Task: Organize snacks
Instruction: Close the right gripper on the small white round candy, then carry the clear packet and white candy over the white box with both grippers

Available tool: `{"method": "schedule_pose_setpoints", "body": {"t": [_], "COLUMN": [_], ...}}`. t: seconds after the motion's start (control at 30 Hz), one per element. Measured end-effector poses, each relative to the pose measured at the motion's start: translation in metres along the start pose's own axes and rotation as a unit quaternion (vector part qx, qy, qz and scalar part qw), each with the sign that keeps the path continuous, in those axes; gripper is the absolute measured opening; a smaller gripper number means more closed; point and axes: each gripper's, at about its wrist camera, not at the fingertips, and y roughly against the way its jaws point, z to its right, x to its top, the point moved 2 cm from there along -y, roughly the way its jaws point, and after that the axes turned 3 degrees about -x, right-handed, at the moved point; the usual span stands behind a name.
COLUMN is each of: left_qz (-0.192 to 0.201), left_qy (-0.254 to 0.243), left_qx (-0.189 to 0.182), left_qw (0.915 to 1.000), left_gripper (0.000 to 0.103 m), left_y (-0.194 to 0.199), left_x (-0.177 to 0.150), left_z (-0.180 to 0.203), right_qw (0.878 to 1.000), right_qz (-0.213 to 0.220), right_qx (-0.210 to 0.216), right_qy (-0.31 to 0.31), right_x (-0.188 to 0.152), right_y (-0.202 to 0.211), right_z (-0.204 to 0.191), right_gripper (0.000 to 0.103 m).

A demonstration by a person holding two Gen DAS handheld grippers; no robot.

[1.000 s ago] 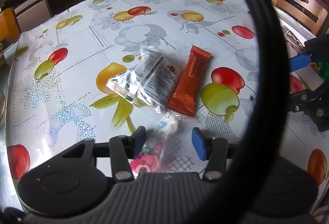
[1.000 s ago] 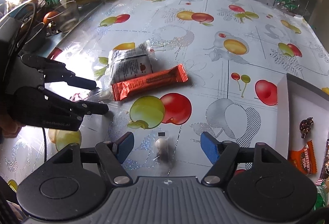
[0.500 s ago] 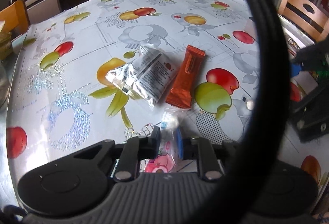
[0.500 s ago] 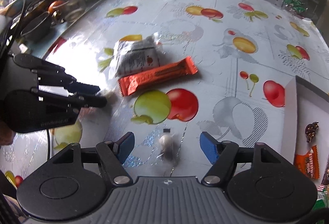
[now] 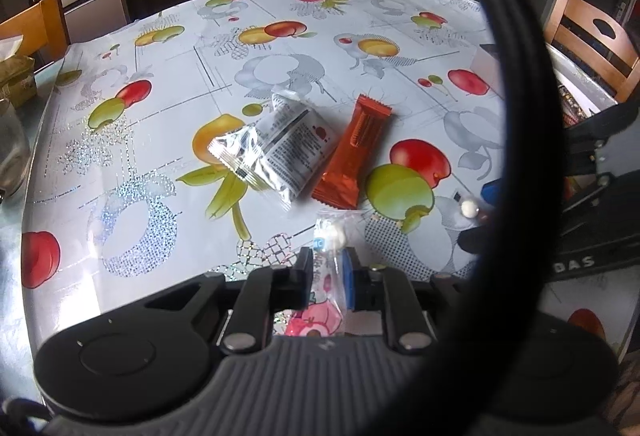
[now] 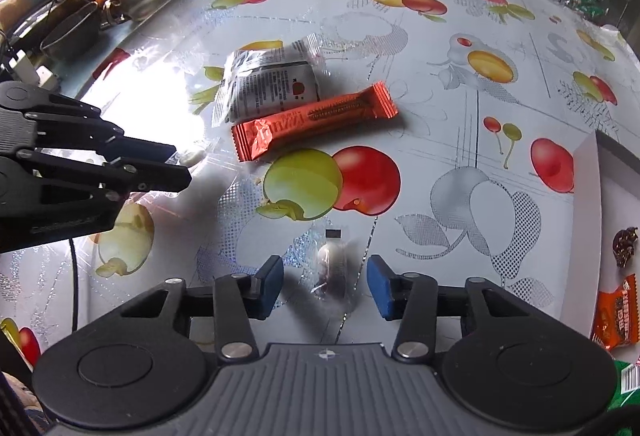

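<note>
Since a second back my left claw (image 5: 327,268) has gone from open to clamped on the pink-printed candy packet (image 5: 326,276), its white sweet poking out ahead of the pads. My right claw (image 6: 325,282) has narrowed and is closing now; the small clear-wrapped candy (image 6: 332,268) lies on the desk (image 6: 460,84) between the pads, neither touching it. Orange bar (image 6: 312,120) and silver pouch (image 6: 268,84) lie side by side mid-desk, touching. Only the right view shows the white tray (image 6: 582,196) with snacks inside, at the desk's right edge. Only the left view shows the pink print; from the right, glare hides that packet.
</note>
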Motion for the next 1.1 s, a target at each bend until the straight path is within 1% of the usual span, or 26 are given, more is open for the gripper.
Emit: {"method": "schedule_pose_setpoints", "body": {"t": [0.03, 0.1, 0.2, 0.3, 0.43, 0.73, 0.87, 1.03, 1.1], "left_qz": [0.002, 0.004, 0.006, 0.006, 0.008, 0.016, 0.015, 0.014, 0.012], "left_qy": [0.0, 0.002, 0.005, 0.006, 0.008, 0.004, 0.027, 0.037, 0.05], "left_qx": [-0.001, -0.001, -0.001, 0.0, 0.001, 0.005, 0.01, 0.012, 0.015], "left_qw": [1.0, 1.0, 1.0, 1.0, 0.9999, 0.9999, 0.9995, 0.9991, 0.9985], "left_gripper": [0.012, 0.012, 0.012, 0.012, 0.012, 0.012, 0.012, 0.012, 0.012], "left_y": [0.002, 0.005, 0.008, 0.01, 0.012, 0.016, 0.019, 0.021, 0.021], "left_x": [0.0, 0.0, 0.0, -0.001, 0.001, 0.01, 0.019, 0.028, 0.031], "left_z": [0.001, 0.002, 0.005, 0.008, 0.01, 0.021, 0.027, 0.038, 0.041], "right_qw": [1.0, 1.0, 1.0, 1.0, 1.0, 0.999, 0.998, 0.997, 0.997], "right_qz": [0.001, 0.004, 0.009, 0.009, 0.01, 0.041, 0.054, 0.066, 0.07], "right_qx": [-0.002, -0.008, -0.009, -0.007, -0.003, 0.001, 0.0, -0.003, -0.006], "right_qy": [0.002, 0.014, 0.028, 0.027, 0.014, -0.015, -0.022, -0.028, -0.032], "right_x": [0.0, 0.001, 0.002, 0.002, 0.001, 0.006, 0.006, 0.006, 0.006], "right_y": [0.0, -0.001, -0.001, -0.001, 0.003, 0.028, 0.039, 0.048, 0.051], "right_z": [0.0, -0.002, -0.004, -0.003, 0.002, 0.017, 0.023, 0.029, 0.032], "right_gripper": [0.043, 0.029, 0.018, 0.015, 0.015, 0.015, 0.015, 0.015, 0.015]}}
